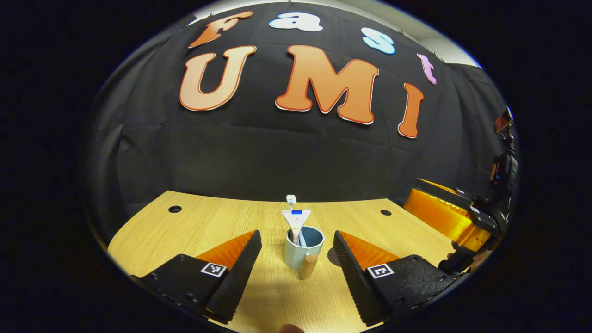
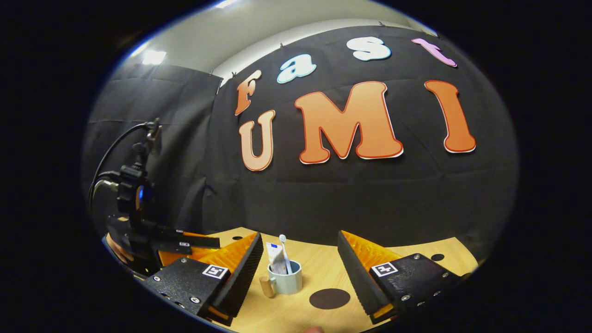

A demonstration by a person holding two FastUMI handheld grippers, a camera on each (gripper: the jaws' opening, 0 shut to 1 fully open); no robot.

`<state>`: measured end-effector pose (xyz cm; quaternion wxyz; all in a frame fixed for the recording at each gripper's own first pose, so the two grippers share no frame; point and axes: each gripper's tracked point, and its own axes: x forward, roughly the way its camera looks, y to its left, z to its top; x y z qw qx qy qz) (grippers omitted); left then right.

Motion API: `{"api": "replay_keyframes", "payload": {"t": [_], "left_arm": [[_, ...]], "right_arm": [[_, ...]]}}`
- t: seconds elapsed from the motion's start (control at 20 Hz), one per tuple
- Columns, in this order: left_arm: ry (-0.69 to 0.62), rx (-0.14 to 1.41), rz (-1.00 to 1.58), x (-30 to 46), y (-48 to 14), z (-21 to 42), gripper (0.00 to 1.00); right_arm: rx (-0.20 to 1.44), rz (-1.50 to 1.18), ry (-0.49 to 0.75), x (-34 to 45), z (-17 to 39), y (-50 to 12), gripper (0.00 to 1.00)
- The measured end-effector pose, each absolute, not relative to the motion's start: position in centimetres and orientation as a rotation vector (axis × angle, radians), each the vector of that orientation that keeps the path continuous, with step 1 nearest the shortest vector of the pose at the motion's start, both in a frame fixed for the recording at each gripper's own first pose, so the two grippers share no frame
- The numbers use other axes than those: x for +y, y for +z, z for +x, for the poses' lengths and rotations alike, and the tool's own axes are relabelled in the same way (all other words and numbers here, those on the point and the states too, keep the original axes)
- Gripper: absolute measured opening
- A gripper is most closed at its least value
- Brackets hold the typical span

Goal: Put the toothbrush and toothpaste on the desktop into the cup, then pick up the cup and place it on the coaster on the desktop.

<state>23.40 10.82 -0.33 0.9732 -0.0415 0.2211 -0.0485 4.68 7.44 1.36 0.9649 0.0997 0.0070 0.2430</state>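
We take the cup (image 1: 303, 249) as reference: it stands upright on the wooden desktop (image 1: 194, 226), with the toothbrush (image 1: 291, 200) and the toothpaste (image 1: 296, 221) both standing inside it, the brush head topmost. The cup's wooden handle (image 1: 308, 267) points toward the camera in the left gripper view and sits on the cup's left in the right gripper view. The coaster (image 2: 329, 298), a dark round disc, lies flat on the desktop just beside the cup, not under it. Our left gripper (image 1: 297, 268) has its fingers spread wide on either side of the cup, touching nothing. Our right gripper (image 2: 300, 277) is likewise spread, with nothing in its grasp, the cup and coaster lying ahead between its fingers.
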Motion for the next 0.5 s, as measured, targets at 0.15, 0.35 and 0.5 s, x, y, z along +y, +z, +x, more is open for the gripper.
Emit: {"api": "replay_keyframes", "payload": {"t": [0.15, 0.35, 0.5], "left_arm": [[-0.107, 0.542, -0.055, 9.8, -1.5, 24.6, 0.94], [-0.099, 0.703, -0.075, 9.5, -4.9, 25.5, 0.95], [-0.103, 0.853, -0.15, 10.3, -6.3, 25.7, 0.95]], "right_arm": [[0.027, 0.207, 0.475, 5.5, 3.2, 1.1, 0.96], [-0.009, 0.168, 0.449, 3.1, 1.1, 1.7, 0.96], [-0.006, 0.13, 0.442, 2.5, 0.1, 0.4, 0.96]]}}
